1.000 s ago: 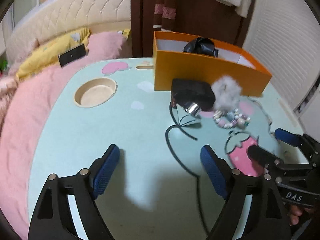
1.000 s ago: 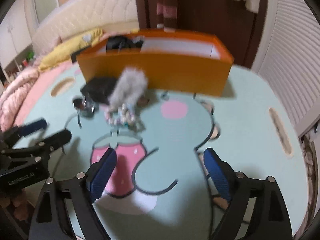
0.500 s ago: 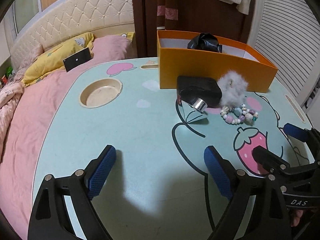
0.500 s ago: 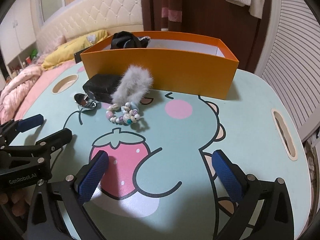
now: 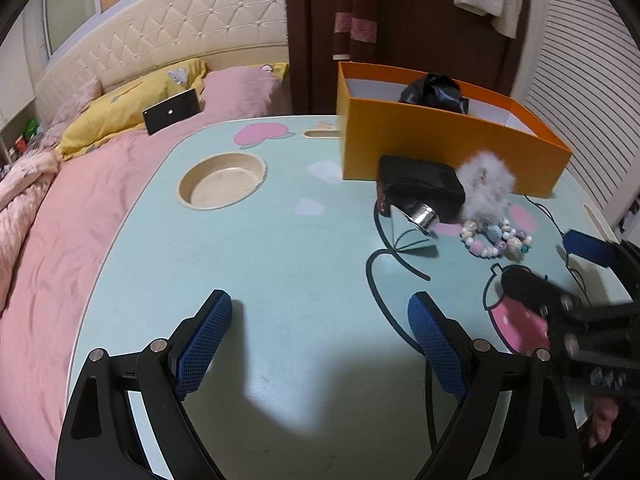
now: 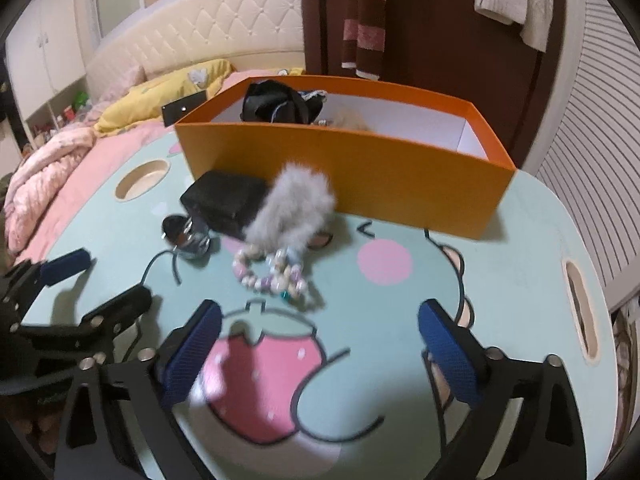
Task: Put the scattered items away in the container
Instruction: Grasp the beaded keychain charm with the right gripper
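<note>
An orange box (image 6: 400, 184) stands at the back of the mint table (image 6: 500, 280), with a black bag (image 6: 276, 104) inside it. In front of it lie a black pouch (image 6: 224, 200), a grey fur pompom (image 6: 296, 208), a pastel bead bracelet (image 6: 272, 272) and a small shiny metal item (image 6: 188, 236). My right gripper (image 6: 320, 344) hovers over the strawberry print, short of the bracelet; its jaws are closing with nothing between them. My left gripper (image 5: 320, 340) is open over bare table, left of the items. The same box (image 5: 440, 148), pouch (image 5: 420, 192) and bracelet (image 5: 496, 240) show in the left wrist view.
A round cup recess (image 5: 222, 186) is sunk into the table at the left. A bed with a pink blanket (image 5: 60, 240) and a yellow pillow (image 5: 132, 116) borders the table's left side. A slot handle (image 6: 580, 308) is cut near the right edge.
The right gripper has edged forward toward the bracelet and its jaws have narrowed a little. The left gripper has stayed in place.
</note>
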The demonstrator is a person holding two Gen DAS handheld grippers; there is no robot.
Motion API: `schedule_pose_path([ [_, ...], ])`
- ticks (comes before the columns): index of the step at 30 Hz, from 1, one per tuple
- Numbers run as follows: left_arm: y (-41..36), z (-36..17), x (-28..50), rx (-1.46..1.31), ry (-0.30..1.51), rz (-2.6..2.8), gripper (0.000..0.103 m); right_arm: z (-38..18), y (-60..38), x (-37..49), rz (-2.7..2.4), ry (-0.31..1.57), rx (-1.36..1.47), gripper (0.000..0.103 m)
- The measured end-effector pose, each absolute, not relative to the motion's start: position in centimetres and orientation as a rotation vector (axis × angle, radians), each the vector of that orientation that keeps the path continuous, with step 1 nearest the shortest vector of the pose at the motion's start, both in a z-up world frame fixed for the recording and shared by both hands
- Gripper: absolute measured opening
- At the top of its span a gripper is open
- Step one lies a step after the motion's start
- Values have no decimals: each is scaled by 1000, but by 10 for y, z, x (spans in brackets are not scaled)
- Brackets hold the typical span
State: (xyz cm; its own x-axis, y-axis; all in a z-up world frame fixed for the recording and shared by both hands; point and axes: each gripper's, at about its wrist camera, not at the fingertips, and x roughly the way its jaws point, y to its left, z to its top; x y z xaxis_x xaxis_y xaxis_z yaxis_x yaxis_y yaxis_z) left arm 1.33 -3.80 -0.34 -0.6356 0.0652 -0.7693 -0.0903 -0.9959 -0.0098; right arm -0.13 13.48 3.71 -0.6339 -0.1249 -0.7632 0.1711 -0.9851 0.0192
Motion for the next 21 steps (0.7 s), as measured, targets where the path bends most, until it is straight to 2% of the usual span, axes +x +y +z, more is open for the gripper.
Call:
schedule_pose_path([
  [5, -36, -4, 14, -1302, 59, 2766, 90, 34, 123, -15, -2640, 105, 1263, 77],
  [7, -36, -4, 14, -1302, 61, 2766, 90, 31, 117, -17, -2621, 129, 1246, 64],
  [9, -37, -4, 14, -1302, 60, 2766, 90, 31, 113, -16, -2604, 139, 1212, 30],
  [13, -36, -3, 14, -1299, 55, 2764, 90, 32, 116, -8, -2584, 115, 1208, 23],
  [14, -37, -3, 15, -1292, 41, 2760, 90, 34, 119, -3, -2594, 105, 1184, 16],
  [19, -47, 4, 18, -1225, -143, 2721, 90, 43, 132, 13, -2586, 55, 1154, 16],
  [21, -44, 7, 16, -1219, -151, 2708, 90, 43, 135, 17, -2591, 62, 1154, 16],
])
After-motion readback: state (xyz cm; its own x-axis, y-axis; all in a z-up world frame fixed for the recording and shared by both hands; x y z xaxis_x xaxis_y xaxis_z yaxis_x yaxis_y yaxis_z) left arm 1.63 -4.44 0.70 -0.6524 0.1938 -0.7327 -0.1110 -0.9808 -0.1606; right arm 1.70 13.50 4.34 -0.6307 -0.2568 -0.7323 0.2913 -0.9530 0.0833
